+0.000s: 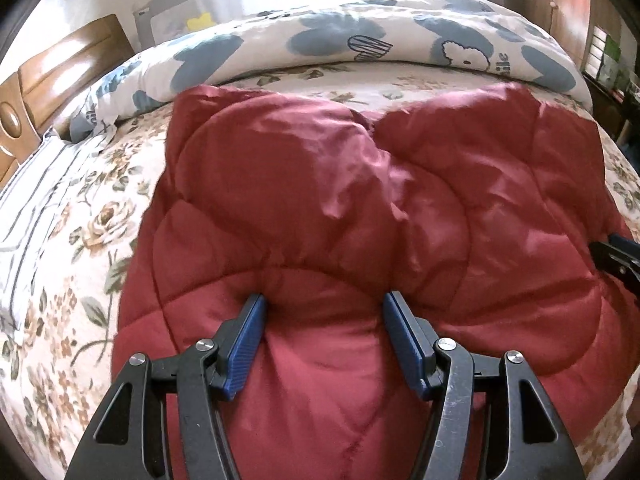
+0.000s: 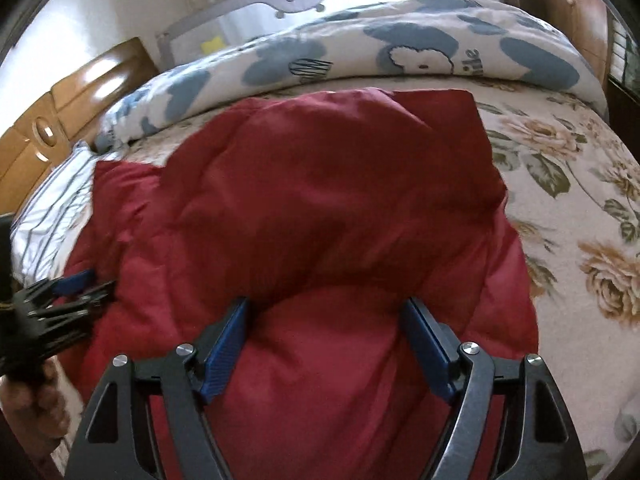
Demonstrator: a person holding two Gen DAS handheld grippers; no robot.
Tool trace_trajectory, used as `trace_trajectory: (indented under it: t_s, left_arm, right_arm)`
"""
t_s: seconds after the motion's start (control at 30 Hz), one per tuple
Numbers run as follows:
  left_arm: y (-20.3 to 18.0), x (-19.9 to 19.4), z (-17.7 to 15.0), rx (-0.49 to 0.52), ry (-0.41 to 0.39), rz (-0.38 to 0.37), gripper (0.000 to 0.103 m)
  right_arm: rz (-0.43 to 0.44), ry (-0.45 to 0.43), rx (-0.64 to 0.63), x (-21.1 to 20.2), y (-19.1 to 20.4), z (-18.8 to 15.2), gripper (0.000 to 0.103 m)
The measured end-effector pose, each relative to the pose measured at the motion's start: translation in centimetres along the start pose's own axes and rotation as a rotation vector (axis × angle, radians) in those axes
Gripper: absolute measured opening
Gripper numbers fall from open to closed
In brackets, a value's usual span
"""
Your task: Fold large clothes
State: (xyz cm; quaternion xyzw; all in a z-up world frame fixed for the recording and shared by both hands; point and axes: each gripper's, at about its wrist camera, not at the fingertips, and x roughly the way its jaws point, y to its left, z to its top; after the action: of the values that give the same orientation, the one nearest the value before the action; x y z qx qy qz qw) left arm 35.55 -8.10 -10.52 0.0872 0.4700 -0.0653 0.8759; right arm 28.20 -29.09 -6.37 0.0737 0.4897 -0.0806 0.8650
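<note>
A large red quilted padded garment [image 1: 360,200] lies spread on the bed; it also fills the middle of the right wrist view [image 2: 320,200]. My left gripper [image 1: 324,304] is open, its blue-padded fingers [image 1: 248,340] pressing down into the near part of the garment, with a puffed fold between them. My right gripper [image 2: 326,308] is open in the same way over the garment's right near part. The left gripper shows at the left edge of the right wrist view [image 2: 68,292], and the right gripper shows at the right edge of the left wrist view [image 1: 616,260].
The bed has a floral sheet [image 2: 580,240]. A rolled white and blue duvet [image 1: 360,44] lies along the far side. A striped pillow [image 1: 36,208] sits at the left by the wooden headboard [image 1: 48,80]. A grey bed rail [image 2: 280,4] stands behind.
</note>
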Motion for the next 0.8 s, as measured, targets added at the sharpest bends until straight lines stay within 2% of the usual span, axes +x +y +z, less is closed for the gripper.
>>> trace_trajectory:
  t_s: [0.4,0.53,0.8]
  left_arm:
    - [1.4,5.2,3.4,-0.043,0.047,0.068,0.062]
    - [1.3,6.3,4.1,-0.051,0.065,0.081,0.063]
    - [3.4,2.5,3.3,-0.076,0.038,-0.019,0.062]
  right_arm:
    - [0.021,0.032,0.15,3.5,-3.2,2.5,0.083]
    - [0.02,0.031,0.157,3.8,-3.2,2.5,0.084]
    - [0.035,0.02,0.163,3.7,-3.5,2.4,0.085]
